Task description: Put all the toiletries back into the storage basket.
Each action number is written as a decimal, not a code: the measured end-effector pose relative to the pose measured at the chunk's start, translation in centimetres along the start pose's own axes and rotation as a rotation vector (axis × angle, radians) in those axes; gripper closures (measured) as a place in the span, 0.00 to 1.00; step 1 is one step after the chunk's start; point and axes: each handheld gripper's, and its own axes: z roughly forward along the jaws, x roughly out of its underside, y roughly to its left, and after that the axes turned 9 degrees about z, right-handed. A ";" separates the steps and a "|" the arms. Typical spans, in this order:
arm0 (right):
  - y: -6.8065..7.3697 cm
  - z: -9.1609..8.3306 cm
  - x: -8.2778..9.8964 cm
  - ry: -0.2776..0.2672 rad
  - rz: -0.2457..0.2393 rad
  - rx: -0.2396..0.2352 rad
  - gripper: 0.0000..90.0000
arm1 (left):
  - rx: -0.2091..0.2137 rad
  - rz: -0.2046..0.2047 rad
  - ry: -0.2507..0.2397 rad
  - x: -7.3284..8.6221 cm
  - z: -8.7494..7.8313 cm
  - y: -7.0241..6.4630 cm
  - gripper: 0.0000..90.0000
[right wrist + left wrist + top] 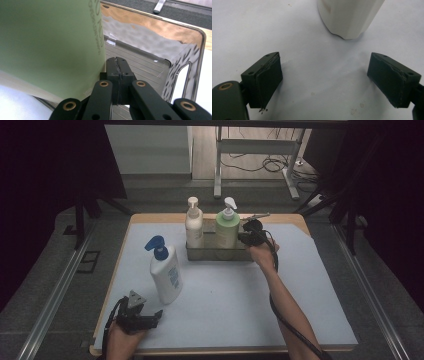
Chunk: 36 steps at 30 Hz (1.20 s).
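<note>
A pale green pump bottle [227, 231] and a cream pump bottle [194, 227] stand upright in a shiny metal tray [215, 254] at the back of the table. My right gripper [247, 234] is at the tray's right end, beside the green bottle. In the right gripper view its jaws [117, 67] are pressed together with nothing between them, close against the green bottle [50, 40] and over the tray's floor [150, 67]. My left gripper [157, 316] rests near the front left edge, open [325, 82], pointing at the base of a white bottle [348, 17] with a blue pump [166, 275].
A pale sheet [225, 305] covers the wooden table. The tray has raised walls and a cut-out handle [185, 75] at its right end. Dark curtains flank the table, and a desk frame with cables [260, 155] stands on the floor behind.
</note>
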 end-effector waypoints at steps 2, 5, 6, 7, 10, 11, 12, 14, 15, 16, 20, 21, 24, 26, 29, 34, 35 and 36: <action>0.0 0.1 0.1 0.002 -0.001 0.000 0.99 | 0.000 0.000 0.000 0.0 0.0 0.0 0.13; 0.0 0.2 0.1 0.006 -0.001 -0.001 0.99 | 0.000 0.000 0.000 0.0 0.0 0.0 0.14; 0.1 0.2 0.1 0.006 0.000 -0.001 0.99 | 0.000 0.000 0.000 0.0 0.0 0.0 0.14; 0.1 0.2 0.1 0.006 -0.002 -0.004 0.99 | 0.000 0.000 0.000 0.0 0.0 0.0 0.14; 0.3 0.3 0.1 0.008 -0.004 -0.009 0.99 | 0.000 0.000 0.000 0.0 0.0 0.0 0.14; 0.4 0.3 0.1 0.007 -0.003 -0.010 0.99 | 0.000 0.000 0.000 0.0 0.0 0.0 0.14; 0.4 0.4 0.1 0.007 -0.004 -0.016 0.99 | 0.000 0.000 0.000 0.0 0.0 0.0 0.14; 0.6 0.5 0.2 0.007 -0.005 -0.019 0.99 | 0.000 0.000 0.000 0.0 0.0 0.0 0.14; 0.7 0.5 0.2 0.010 -0.006 -0.022 0.99 | 0.000 0.001 0.001 0.0 0.0 0.0 0.14; 0.8 0.6 0.2 0.008 -0.005 -0.025 0.99 | 0.000 0.000 0.000 0.0 0.0 0.0 0.14; 1.1 0.7 0.2 0.008 -0.007 -0.029 0.99 | 0.000 0.000 0.000 0.0 0.0 0.0 0.14; 1.1 0.7 0.2 0.007 -0.005 -0.031 0.99 | 0.000 0.000 0.000 0.0 0.0 0.0 0.14; 1.3 0.8 0.2 0.008 -0.007 -0.035 0.99 | 0.000 0.000 0.001 0.0 0.0 0.0 0.14; 1.4 0.8 0.2 0.006 -0.007 -0.037 0.99 | 0.000 0.000 0.001 0.0 0.0 0.0 0.14; 1.6 0.9 0.1 0.007 -0.010 -0.041 0.99 | 0.000 0.000 0.000 0.0 0.0 0.0 0.14; 2.1 1.1 0.1 0.012 -0.017 -0.052 0.99 | 0.000 0.000 0.001 0.0 0.0 0.0 0.14; 2.2 1.2 0.1 0.014 -0.017 -0.057 0.99 | 0.000 0.000 0.000 0.0 0.0 0.0 0.14; 2.3 1.2 0.2 0.015 -0.021 -0.060 0.99 | 0.000 0.000 0.001 0.0 0.0 0.0 0.14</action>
